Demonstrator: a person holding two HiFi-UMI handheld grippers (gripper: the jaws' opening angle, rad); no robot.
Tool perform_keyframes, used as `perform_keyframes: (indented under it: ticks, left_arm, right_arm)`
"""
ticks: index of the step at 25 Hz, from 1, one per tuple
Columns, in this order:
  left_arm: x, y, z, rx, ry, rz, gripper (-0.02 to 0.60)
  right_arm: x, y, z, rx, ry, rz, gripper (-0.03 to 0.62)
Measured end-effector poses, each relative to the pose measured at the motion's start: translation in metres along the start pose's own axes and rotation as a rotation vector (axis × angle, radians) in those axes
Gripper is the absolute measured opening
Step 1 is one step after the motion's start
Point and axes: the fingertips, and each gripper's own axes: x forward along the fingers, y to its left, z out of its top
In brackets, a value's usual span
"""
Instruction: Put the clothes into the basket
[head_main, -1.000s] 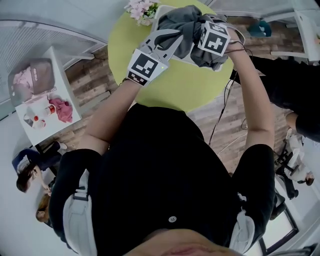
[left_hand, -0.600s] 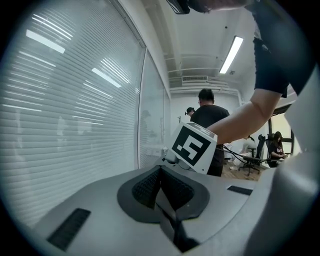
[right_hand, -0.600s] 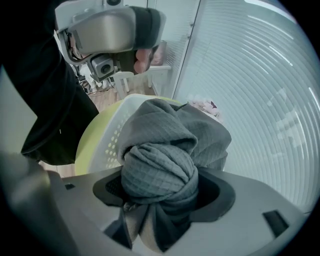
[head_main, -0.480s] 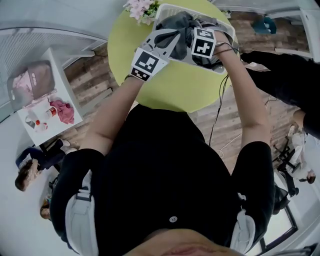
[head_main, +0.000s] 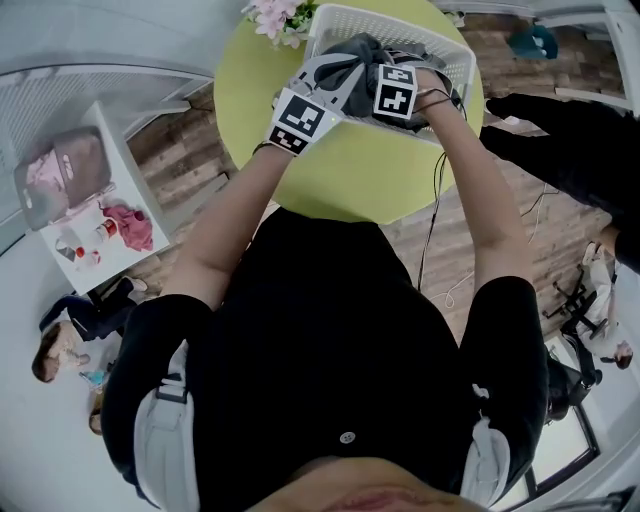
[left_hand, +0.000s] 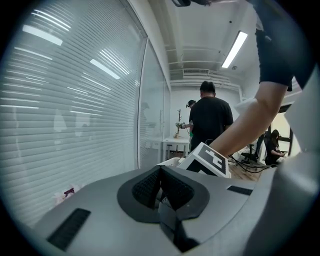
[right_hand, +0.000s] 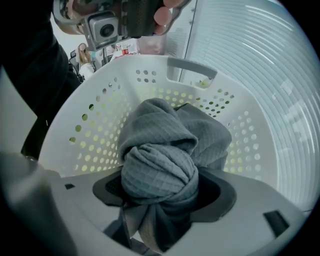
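Okay, we have the right tool clamped on the grey garment, soft, light, best gripped bunched, inside the basket; left tool closed, apparently pinching a thin fold.

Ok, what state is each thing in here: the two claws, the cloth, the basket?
Left claw: shut, seemingly on a fold of the cloth.
Right claw: shut on the cloth.
Cloth: bunched up, inside the basket, not let go.
Basket: upright on the table, with the cloth in it.
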Motion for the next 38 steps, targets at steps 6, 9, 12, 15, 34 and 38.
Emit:
perform_keyframes:
  ticks: [6, 9, 12, 15, 34, 38]
  left_arm:
    - [0.009, 0.004, -0.014, -0.004, 0.033, -0.002, 0.011]
    - [0.014, 0.004, -0.019, -0.006, 0.046, -0.009, 0.011]
    - [0.018, 0.003, -0.023, -0.003, 0.064, -0.018, 0.009]
    - [0.02, 0.001, -0.029, -0.006, 0.082, -0.025, 0.011]
    - [0.015, -0.008, -0.027, -0.036, 0.087, -0.033, 0.011]
    - [0.0, -0.019, -0.004, -0.019, 0.039, -0.042, 0.009]
  right_arm:
    - [0.03, 0.006, -0.007, 0.074, -0.014, 0.02, 0.354]
    - [0.043, 0.009, -0.011, 0.112, -0.026, 0.032, 0.356]
    - [0.054, 0.011, -0.018, 0.148, -0.022, 0.027, 0.361]
    - [0.065, 0.012, -0.024, 0.159, -0.008, 0.007, 0.374]
    - [0.007, 0.0, -0.014, 0.197, -0.053, -0.061, 0.403]
    - [-0.036, -0.001, -0.011, 0.21, -0.116, -0.139, 0.403]
